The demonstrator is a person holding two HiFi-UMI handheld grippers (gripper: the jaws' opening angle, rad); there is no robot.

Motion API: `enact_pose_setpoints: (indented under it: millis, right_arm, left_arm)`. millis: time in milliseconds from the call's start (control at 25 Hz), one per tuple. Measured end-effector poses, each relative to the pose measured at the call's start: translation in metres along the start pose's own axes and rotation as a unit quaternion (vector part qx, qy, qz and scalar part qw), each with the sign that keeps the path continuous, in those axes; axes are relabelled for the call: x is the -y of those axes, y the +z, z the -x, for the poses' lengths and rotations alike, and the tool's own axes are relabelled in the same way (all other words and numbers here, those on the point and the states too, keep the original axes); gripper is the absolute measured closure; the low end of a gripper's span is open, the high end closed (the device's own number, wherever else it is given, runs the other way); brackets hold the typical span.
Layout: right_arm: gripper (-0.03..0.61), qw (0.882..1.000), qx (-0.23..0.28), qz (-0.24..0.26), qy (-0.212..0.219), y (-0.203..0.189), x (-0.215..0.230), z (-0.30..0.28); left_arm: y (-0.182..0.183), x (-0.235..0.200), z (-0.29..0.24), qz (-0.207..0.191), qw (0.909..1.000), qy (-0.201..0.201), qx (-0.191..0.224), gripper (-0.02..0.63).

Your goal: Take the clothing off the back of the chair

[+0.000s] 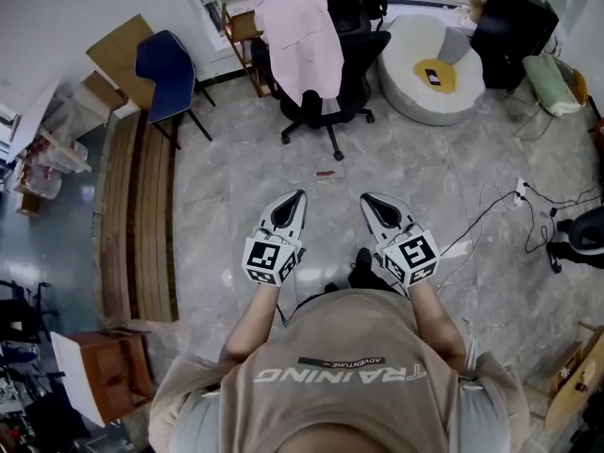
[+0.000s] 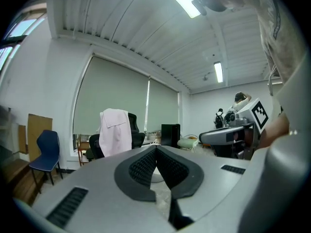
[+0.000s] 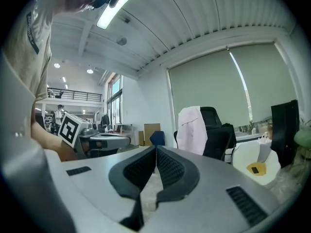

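A pale pink garment (image 1: pixel 304 43) hangs over the back of a black office chair (image 1: pixel 342 91) at the far side of the room. It also shows in the left gripper view as the garment (image 2: pixel 115 138) and in the right gripper view as the garment (image 3: pixel 191 129). My left gripper (image 1: pixel 300 194) and right gripper (image 1: pixel 366 198) are held side by side in front of the person's chest, well short of the chair. Both point at it, shut and with nothing held. The jaws meet at the tips in the left gripper (image 2: pixel 156 147) and right gripper (image 3: pixel 156 146) views.
A blue chair (image 1: pixel 164 72) stands left of the office chair, by wooden boards (image 1: pixel 138 217) on the floor. A white round seat (image 1: pixel 427 66) with a yellow cushion is at the right, with cables and a power strip (image 1: pixel 521 192) nearby. A wooden cabinet (image 1: pixel 106 370) sits at lower left.
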State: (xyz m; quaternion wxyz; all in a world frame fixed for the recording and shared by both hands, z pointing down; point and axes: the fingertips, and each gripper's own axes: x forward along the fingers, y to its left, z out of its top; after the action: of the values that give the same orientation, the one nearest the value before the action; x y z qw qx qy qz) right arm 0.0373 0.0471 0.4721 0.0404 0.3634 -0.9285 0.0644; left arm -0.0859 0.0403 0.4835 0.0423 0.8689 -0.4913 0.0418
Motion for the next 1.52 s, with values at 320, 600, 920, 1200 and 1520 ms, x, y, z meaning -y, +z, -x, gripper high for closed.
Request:
enact_pose_setpoints:
  millis: [320,600,920,1200,1520]
  right_arm:
    - [0.548,0.997,0.010,0.078,0.026,0.022,0.047,-0.039]
    - [0.546,0.998,0.017,0.026,0.059,0.024,0.091,-0.061]
    - [0.547,0.997,-0.008,0.019,0.075,0.014,0.117,-0.102]
    - [0.546,0.996,-0.011,0.045,0.074,0.041,0.127,-0.158]
    - [0.547,0.997,-0.015,0.053,0.058,0.050,0.129,-0.221]
  left_arm:
    - [0.027,-0.013,-0.062,-0.010,0.9997,0.010,0.018,0.601]
    - [0.028,-0.031,-0.106,-0.004,0.9990,0.044,0.010,0.601]
    - [0.031,-0.069,-0.140,-0.003,0.9982,0.060,0.001,0.601]
    - [0.044,-0.119,-0.168,-0.003,0.9985,0.054,0.013,0.601]
    - [0.037,-0.171,-0.199,-0.012,0.9998,0.013,-0.002,0.601]
